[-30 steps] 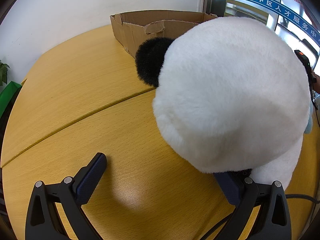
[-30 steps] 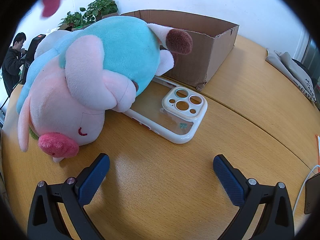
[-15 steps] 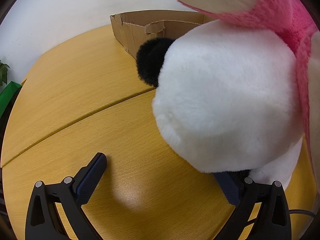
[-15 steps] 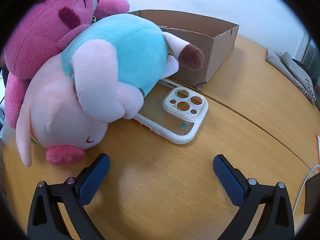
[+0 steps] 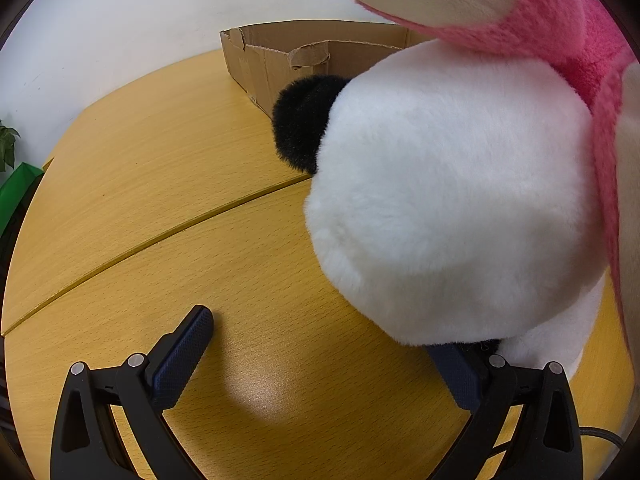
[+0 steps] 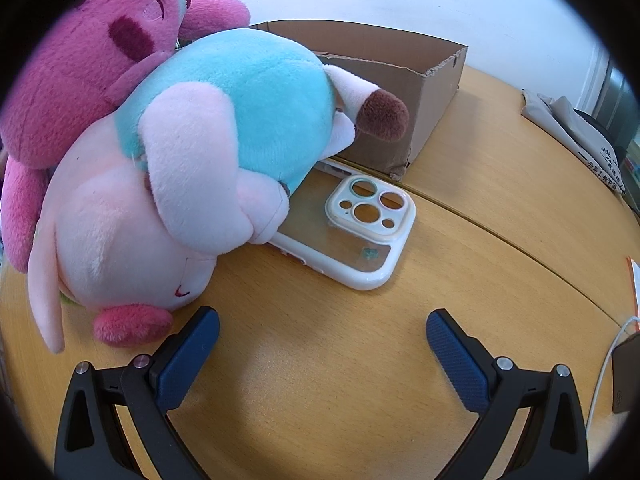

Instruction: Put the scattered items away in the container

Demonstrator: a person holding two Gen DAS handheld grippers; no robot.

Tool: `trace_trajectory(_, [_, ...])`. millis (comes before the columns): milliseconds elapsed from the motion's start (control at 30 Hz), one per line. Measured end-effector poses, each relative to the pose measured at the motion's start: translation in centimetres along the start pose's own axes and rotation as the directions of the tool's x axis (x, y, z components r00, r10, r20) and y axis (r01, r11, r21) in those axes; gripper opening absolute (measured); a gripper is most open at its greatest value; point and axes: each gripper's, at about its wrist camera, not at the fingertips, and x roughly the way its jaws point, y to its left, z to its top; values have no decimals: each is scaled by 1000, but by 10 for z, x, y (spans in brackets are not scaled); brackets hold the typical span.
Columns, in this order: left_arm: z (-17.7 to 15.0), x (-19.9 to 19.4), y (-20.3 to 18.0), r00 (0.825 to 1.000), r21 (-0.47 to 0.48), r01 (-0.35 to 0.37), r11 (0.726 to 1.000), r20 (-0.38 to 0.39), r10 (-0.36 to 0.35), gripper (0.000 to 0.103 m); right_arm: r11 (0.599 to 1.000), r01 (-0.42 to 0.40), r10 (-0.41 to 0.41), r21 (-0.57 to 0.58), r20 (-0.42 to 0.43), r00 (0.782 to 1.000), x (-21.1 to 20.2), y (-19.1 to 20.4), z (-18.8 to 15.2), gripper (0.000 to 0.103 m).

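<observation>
Cardboard box [image 6: 416, 92]: brown, open top, torn rim; stands upright on surface [image 6: 320, 380], well ahead of right claw [image 6: 322, 332], slightly right of centre.

Phone case [image 6: 352, 236]: clear back, white bumper, camera cut-outs; lies flat just ahead of right claw, between claw and box. Near end exposed, far end hidden under plush.

Pink/blue plush [image 6: 208, 160]: lies on its side, ahead-left of right claw, overlapping the case; brown-tipped limb reaches toward box wall.

Magenta plush [image 6: 104, 52]: rests on top of and behind pink/blue plush, far left.

White plush [image 5: 452, 208] w/ black ear: ahead-right of left claw [image 5: 324, 334], covering its right finger tip; magenta plush lies against it from above.
</observation>
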Motion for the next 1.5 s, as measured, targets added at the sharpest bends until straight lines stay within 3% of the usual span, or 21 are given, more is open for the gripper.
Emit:
trace_trajectory(267, [4,5,2,1000,-5,-3,1000,0,3,103,980,119,-116,160,-27,993,-21,10,-26,103])
trace_trajectory(367, [6,7,3,1000,-24,-19,1000,-12,19,103,938,203,-199,280,-43,979,-32,14,-40,103])
trace_trajectory(467, [1,2,5,997,-76,-62,995,-53,58,103,868,280,-268,409,-88,959,-48,15,-51,103])
trace_trajectory(600, [-21,-46,2,992,-221,-105,970,45,118,103,801,291,-330,523,-20,944,-96,22,-51,103])
trace_trajectory(700, [-33,-110,-8,958,-369,-168,914,159,240,103,800,291,-389,524,85,917,-138,37,-28,103])
trace_trajectory(767, [-28,-148,-27,908,-450,-275,850,168,383,103,824,273,-404,496,179,897,-161,53,-4,103])
trace_trajectory(833, [-16,-175,-51,847,-485,-367,794,180,501,103,850,240,-397,469,270,877,-177,72,22,103])
trace_trajectory(867, [-9,-184,-62,828,-486,-380,787,202,524,103,861,220,-386,459,305,871,-181,82,35,103])
trace_trajectory(900, [-1,-189,-72,821,-484,-372,792,225,524,103,869,200,-372,453,331,867,-184,93,44,103])
trace_trajectory(1067, [26,-189,-132,884,-437,-226,871,284,372,103,878,91,-282,469,354,892,-175,136,74,103])
trace_trajectory(1200, [58,-165,-180,913,-380,-196,904,267,310,103,891,155,-306,426,314,899,-163,166,72,103])
trace_trajectory(1500, [71,-151,-213,924,-326,-177,928,269,271,103,857,232,-377,460,251,892,-163,166,61,103])
